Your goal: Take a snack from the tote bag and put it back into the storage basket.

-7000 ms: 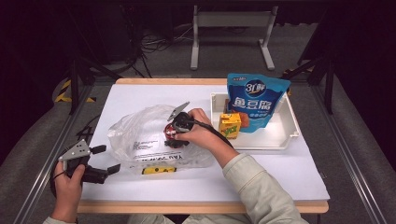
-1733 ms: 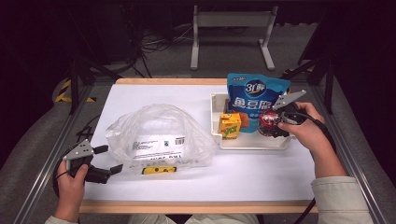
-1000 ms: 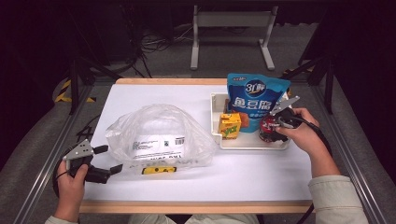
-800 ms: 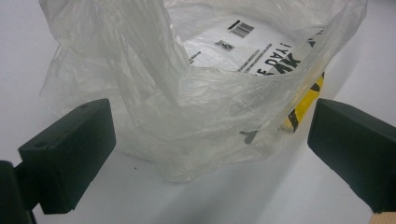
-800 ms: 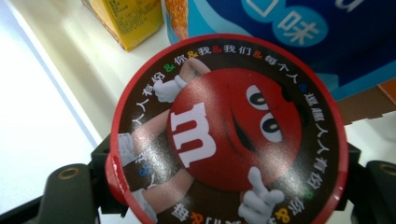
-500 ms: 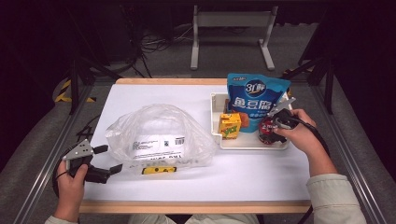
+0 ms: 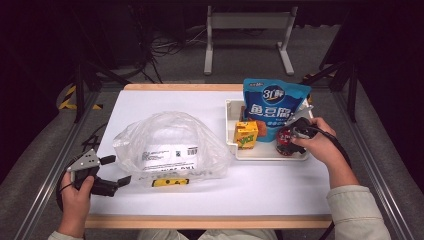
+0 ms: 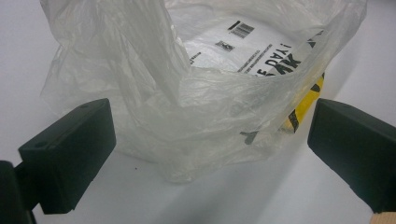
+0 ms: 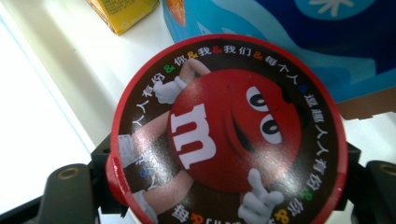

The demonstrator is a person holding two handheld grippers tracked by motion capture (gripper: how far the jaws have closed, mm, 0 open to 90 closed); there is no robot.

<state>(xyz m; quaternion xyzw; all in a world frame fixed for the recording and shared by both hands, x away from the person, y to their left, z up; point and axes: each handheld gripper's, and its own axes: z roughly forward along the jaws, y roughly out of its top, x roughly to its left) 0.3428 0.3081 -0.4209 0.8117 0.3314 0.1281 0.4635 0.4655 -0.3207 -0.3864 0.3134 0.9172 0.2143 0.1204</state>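
Note:
A round red-lidded M&M's candy tub is down in the white tray, in front of a blue snack pouch. My right gripper is shut on it. In the right gripper view the lid faces the camera and the black jaws of the right gripper flank it. A crumpled clear plastic bag lies mid-table. My left gripper rests open at the bag's left corner; in the left gripper view the bag's edge sits between the wide-spread jaws of that gripper without touching them.
A yellow juice box stands in the tray's left part, next to the pouch. A yellow printed strip shows at the bag's near edge. The white table sheet ends in a wooden front edge. Dark floor and metal frames surround the table.
My right gripper carried the candy tub from the bag to the tray, then lowered it leftward to the tray floor beside the pouch. The left gripper and bag stayed still.

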